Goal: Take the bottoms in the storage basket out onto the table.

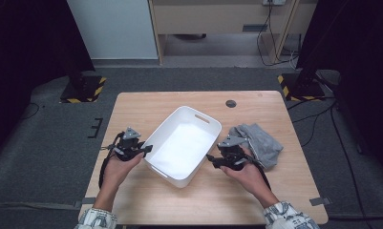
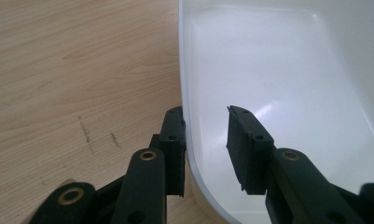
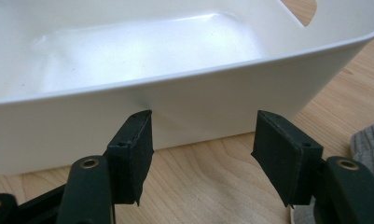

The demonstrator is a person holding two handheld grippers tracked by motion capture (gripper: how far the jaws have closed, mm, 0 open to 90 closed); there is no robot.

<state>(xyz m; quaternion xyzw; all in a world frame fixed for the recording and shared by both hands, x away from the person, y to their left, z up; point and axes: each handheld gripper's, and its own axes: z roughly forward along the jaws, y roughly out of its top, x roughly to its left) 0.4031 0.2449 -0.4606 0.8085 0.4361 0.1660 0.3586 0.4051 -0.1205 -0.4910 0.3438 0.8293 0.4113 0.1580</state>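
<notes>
Straddling white bin [image 2: 268, 70] rim, left claw [image 2: 205, 149] unclamped; right claw [image 3: 203, 154] spread beside bin wall.

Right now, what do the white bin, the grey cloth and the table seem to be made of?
White bin: probably plastic, smooth and slightly glossy, with soft highlights inside and a moulded handle slot.
Grey cloth: soft fabric, perhaps knit, matte and crumpled in folds.
Table: light wood or wood-look laminate, matte, with visible grain.
</notes>
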